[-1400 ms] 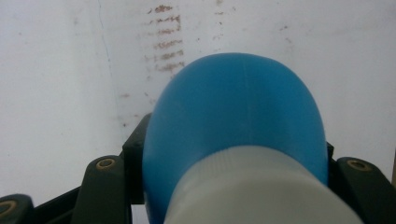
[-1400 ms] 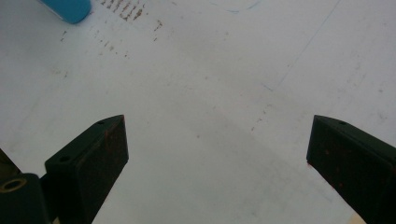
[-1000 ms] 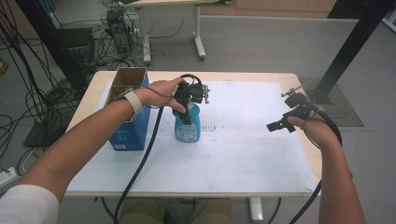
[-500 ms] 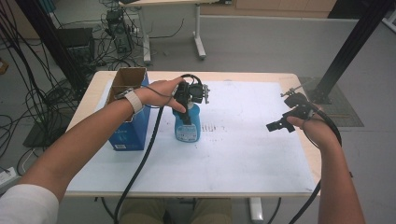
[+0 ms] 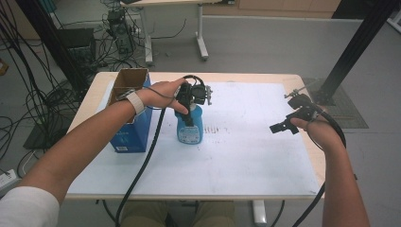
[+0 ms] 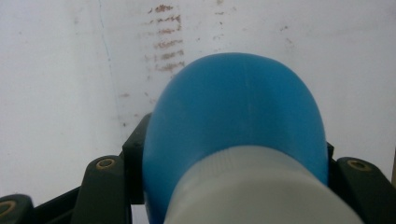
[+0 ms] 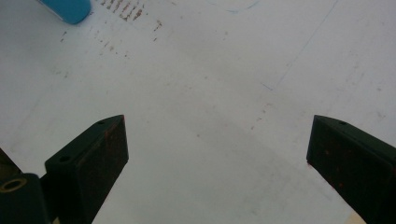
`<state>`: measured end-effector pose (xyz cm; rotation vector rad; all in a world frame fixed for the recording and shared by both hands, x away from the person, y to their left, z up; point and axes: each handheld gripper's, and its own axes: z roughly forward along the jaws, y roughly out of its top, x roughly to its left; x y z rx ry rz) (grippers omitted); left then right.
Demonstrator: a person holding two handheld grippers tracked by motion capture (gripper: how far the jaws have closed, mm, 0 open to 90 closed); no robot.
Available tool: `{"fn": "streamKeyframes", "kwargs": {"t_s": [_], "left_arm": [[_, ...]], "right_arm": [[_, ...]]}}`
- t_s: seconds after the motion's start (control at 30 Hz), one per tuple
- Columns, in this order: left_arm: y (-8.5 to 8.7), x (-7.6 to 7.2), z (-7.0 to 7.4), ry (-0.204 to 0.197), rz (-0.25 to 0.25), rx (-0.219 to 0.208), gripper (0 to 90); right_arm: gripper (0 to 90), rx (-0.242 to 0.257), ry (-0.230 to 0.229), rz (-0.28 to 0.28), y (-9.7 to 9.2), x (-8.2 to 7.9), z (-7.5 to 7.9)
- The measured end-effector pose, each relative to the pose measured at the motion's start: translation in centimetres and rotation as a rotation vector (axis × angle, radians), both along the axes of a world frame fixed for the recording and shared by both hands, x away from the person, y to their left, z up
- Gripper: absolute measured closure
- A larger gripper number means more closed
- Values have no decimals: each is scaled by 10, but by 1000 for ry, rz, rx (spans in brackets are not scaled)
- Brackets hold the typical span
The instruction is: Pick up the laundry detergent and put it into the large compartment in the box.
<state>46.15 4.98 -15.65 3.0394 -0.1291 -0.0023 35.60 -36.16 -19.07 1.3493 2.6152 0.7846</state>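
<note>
Bottle [image 5: 190, 127]: upright on desk [image 5: 246, 161], just right of box [image 5: 128, 118] | left tool [image 5: 189, 111] clamped at neck | right tool [image 5: 294, 118] gaping, empty, well right of bottle | handling: rigid, smooth plastic, likely slippery; grip neck.

My left gripper [image 5: 190, 109] covers the neck of the blue bottle [image 5: 190, 128], so from above I cannot see its cap. In my left gripper view the bottle [image 6: 233, 135] is blurred, cut off at the bottom edge, and hides most of my fingers [image 6: 105, 186]. The label print is too small to read. In my right gripper view only a corner of the bottle [image 7: 67, 9] shows.
</note>
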Motion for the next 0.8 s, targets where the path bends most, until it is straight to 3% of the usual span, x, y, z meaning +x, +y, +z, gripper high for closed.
{"fn": "streamKeyframes", "kwargs": {"t_s": [0.8], "left_arm": [[0,0,0,1,-5,-2,397]], "right_arm": [[54,3,-1,-8,-3,-3,0]]}}
